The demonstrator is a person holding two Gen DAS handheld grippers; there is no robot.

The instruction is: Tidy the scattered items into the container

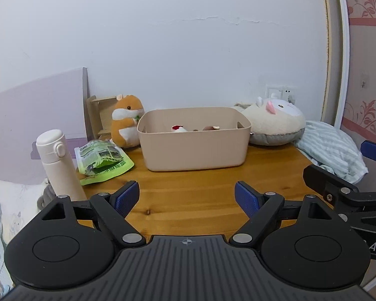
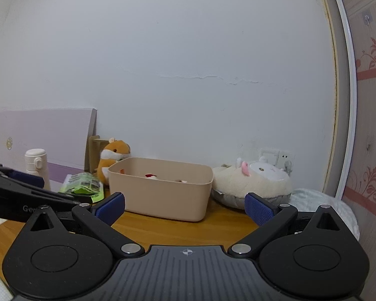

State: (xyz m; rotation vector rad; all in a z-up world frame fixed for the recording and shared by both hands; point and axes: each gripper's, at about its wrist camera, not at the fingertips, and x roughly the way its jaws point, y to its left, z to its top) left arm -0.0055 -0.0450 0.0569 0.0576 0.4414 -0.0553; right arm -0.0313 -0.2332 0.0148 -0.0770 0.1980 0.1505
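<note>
We hold left gripper and right gripper wide open, empty. Crinkled green foil snack pouch lies ahead-left of left jaws, nearer them; long axis slants toward beige rectangular plastic bin straight ahead.

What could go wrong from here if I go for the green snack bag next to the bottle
The white bottle stands upright right beside the green snack bag, at the table's left edge, so the open left claw could knock it over or off. The bag lies flat, so the fingers may slide over it. Both claws sit close together; the right claw could bump the left.
</note>
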